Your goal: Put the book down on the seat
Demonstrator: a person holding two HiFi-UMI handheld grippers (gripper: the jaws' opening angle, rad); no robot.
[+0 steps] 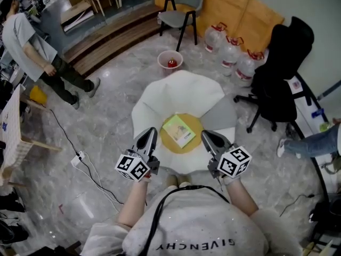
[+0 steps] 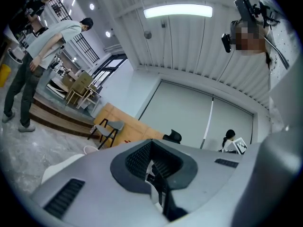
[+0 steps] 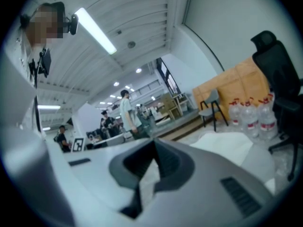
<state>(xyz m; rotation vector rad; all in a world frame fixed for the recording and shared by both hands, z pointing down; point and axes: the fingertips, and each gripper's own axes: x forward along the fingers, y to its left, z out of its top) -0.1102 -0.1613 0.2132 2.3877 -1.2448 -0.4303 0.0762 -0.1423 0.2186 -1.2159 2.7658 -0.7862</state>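
Note:
A green and yellow book point(image 1: 179, 130) lies flat on the round yellow seat point(image 1: 168, 145) of a white petal-shaped chair point(image 1: 181, 89). Neither gripper touches it. My left gripper point(image 1: 151, 133) hovers at the seat's front left edge and looks shut, with nothing between its jaws. My right gripper point(image 1: 206, 136) is at the seat's front right edge, shut and empty as well. In both gripper views the jaws tilt upward toward the ceiling, tips together point(image 2: 152, 145) point(image 3: 154, 145), and the book is out of sight.
A pink bucket point(image 1: 170, 62) stands behind the chair. A grey chair point(image 1: 184, 15) and water jugs point(image 1: 230, 52) are by the far wall, with a black office chair point(image 1: 279, 73) at right. A person point(image 1: 32, 47) stands at left. A power strip point(image 1: 79, 158) and cable lie on the floor.

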